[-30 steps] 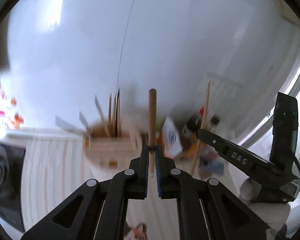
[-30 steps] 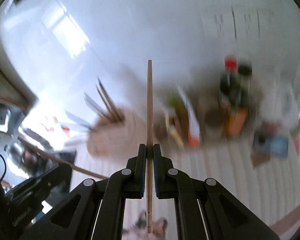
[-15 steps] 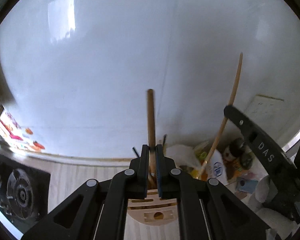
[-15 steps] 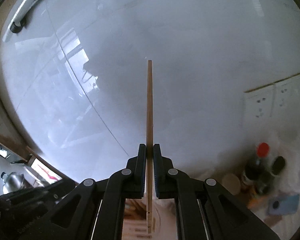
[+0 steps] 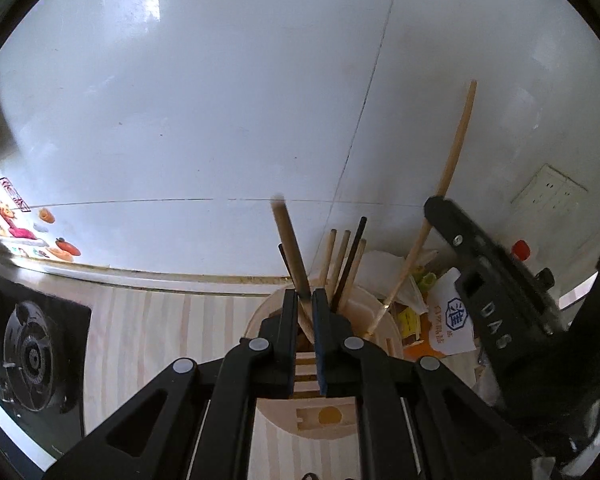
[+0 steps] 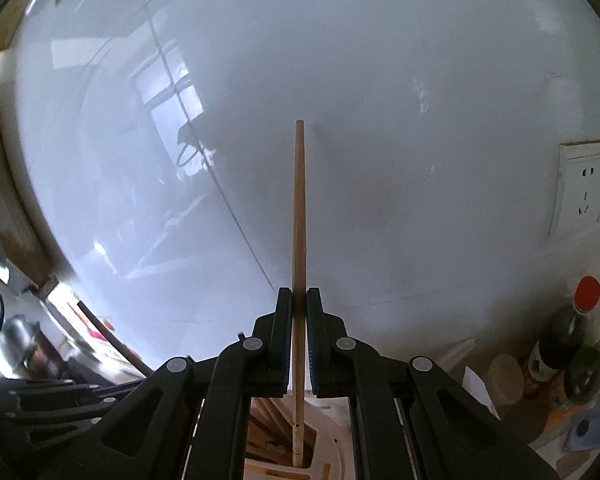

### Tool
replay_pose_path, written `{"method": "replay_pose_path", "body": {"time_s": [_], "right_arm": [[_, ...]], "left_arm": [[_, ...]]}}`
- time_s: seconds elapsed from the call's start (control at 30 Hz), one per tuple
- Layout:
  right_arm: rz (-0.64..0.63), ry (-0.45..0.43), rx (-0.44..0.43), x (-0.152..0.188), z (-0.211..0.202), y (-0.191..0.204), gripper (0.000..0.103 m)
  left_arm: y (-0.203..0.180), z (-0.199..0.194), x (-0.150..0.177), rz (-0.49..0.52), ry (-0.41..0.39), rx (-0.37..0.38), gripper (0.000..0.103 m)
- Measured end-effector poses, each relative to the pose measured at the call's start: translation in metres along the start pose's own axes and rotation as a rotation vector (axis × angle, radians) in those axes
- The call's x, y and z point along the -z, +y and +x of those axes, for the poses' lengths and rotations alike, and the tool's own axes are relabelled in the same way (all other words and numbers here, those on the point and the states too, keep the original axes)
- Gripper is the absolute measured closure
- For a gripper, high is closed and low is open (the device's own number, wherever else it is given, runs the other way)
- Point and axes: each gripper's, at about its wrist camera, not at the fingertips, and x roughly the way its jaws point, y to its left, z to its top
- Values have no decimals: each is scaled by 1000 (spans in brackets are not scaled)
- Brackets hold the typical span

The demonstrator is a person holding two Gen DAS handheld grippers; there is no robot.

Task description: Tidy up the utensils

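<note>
A round wooden utensil holder (image 5: 384, 320) stands on the counter by the white wall, with several chopsticks (image 5: 342, 264) upright in it. My left gripper (image 5: 305, 304) is above its near rim. A thick wooden stick (image 5: 290, 248) leans left between its jaws, lower end in the holder; the jaws look slightly parted around it. My right gripper (image 6: 299, 304) is shut on a thin wooden chopstick (image 6: 299, 208), held upright with its lower end in a slot of the holder (image 6: 328, 456). The right gripper's body (image 5: 496, 312) shows in the left wrist view, with its chopstick (image 5: 452, 160).
A gas hob (image 5: 24, 344) lies at the left of the striped wooden counter (image 5: 148, 328). Packets (image 5: 452, 320) and sauce bottles (image 6: 572, 336) crowd the right of the holder. Wall sockets (image 6: 584, 184) are on the right wall.
Both grippers have come down over the holder. The thick stick has tilted left in the left gripper, its lower end now in the holder. The thin chopstick's end now sits in a slot.
</note>
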Motion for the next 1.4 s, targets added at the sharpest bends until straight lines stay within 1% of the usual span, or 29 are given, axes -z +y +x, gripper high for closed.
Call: {"method": "replay_pose_path", "body": {"time_s": [0.07,0.1,0.13,0.17,0.2,0.23,0.3,0.33,0.4,0.43,0.47,0.5,0.53,0.6,0.63,0.7,0.77,0.87,0.97,1.07,1.27,1.4], "right_arm": [[-14,15,-12,3,0,1,96],[-18,27,-19,3,0,2,95],[-19,47,-27,4,0,1,95],[-17,63,-31,4,-1,-1,95],[-22,73,-30,4,-1,-2,94],[-25,78,-28,5,-4,-3,91],[-24,83,-26,6,-13,-5,78],[-22,85,-25,6,-20,-6,75],[-25,86,-7,8,-33,-8,63],[-28,90,4,10,-40,-9,60],[-30,96,20,13,-47,-10,53],[-36,107,45,17,-54,-11,45],[-40,115,59,21,-57,-9,41],[-56,145,102,31,-65,-8,28],[-66,157,119,35,-66,-6,25],[-100,175,160,46,-70,-4,11],[-127,190,186,53,-73,-2,4],[-152,205,204,59,-77,-1,2],[-182,201,216,64,-82,2,1],[-208,189,217,66,-91,9,1],[-201,168,235,73,-127,14,1],[-195,129,251,77,-169,27,0]], "left_arm": [[0,-9,1,-10,-18,15,94],[1,-17,1,-26,-32,8,93],[2,-22,2,-29,-67,7,87],[2,-29,3,-37,-81,7,81],[2,-35,4,-42,-94,8,62],[3,-43,5,-51,-117,1,40],[7,-58,12,-71,-170,-30,20],[11,-64,17,-73,-195,-49,16],[15,-70,28,-67,-219,-106,15],[17,-70,34,-63,-224,-132,8],[19,-70,40,-61,-227,-155,2],[20,-69,46,-58,-228,-178,0],[22,-65,51,-53,-224,-208,0],[25,-58,63,-47,-217,-259,0],[27,-54,68,-47,-213,-278,0],[31,-48,77,-57,-204,-301,0],[31,-45,83,-65,-200,-304,0],[30,-43,91,-80,-197,-316,0],[29,-47,100,-92,-202,-322,0],[27,-58,112,-93,-219,-322,0],[22,-95,139,-75,-261,-303,0],[19,-134,163,-50,-314,-282,0]]}}
